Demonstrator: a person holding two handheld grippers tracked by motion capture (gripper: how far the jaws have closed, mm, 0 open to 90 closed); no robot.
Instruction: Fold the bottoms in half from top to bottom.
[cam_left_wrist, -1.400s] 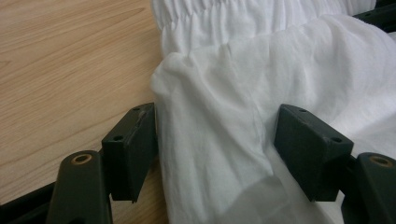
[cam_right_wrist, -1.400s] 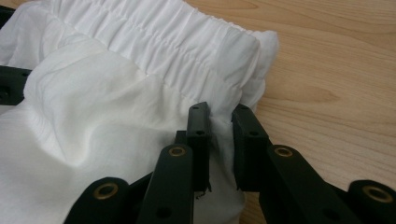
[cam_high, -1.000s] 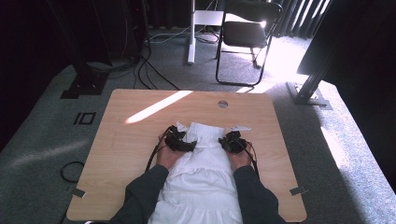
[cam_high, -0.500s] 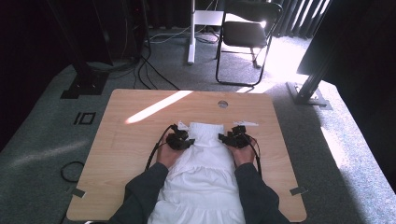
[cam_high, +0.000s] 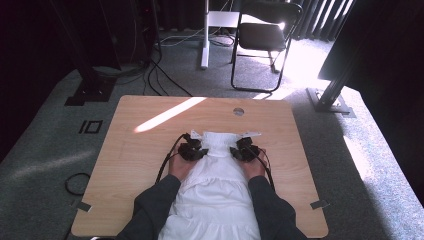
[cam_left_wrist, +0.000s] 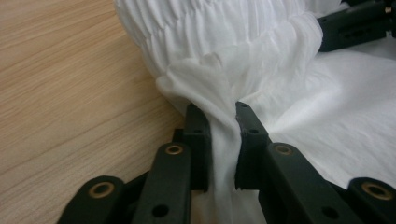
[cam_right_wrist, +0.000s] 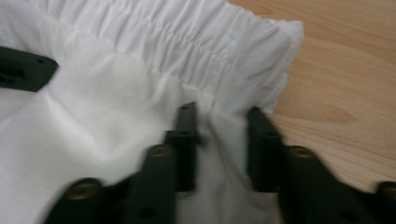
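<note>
A white garment (cam_high: 215, 200) lies on the wooden table (cam_high: 145, 150), its gathered elastic band at the far end (cam_left_wrist: 257, 56) (cam_right_wrist: 154, 42). My left gripper (cam_high: 192, 150) (cam_left_wrist: 223, 111) is at the band's left corner. Its jaws have just been closing and now pinch a fold of the cloth. My right gripper (cam_high: 246, 149) (cam_right_wrist: 220, 113) is at the band's right corner. Its jaws have also just been closing, and a thicker fold of cloth fills the gap between them; that view is blurred. Both hands rest on the garment.
Bare wood lies to the left, right and beyond the garment, with a round cable hole (cam_high: 238, 111) near the far edge. A black folding chair (cam_high: 265, 35) and cables stand on the carpet past the table. Each gripper's jaw shows in the other's view (cam_left_wrist: 355, 23) (cam_right_wrist: 23, 67).
The right gripper shifted slightly outward and came back to the band's right corner. The left hand kept its place. The garment lies where it was.
</note>
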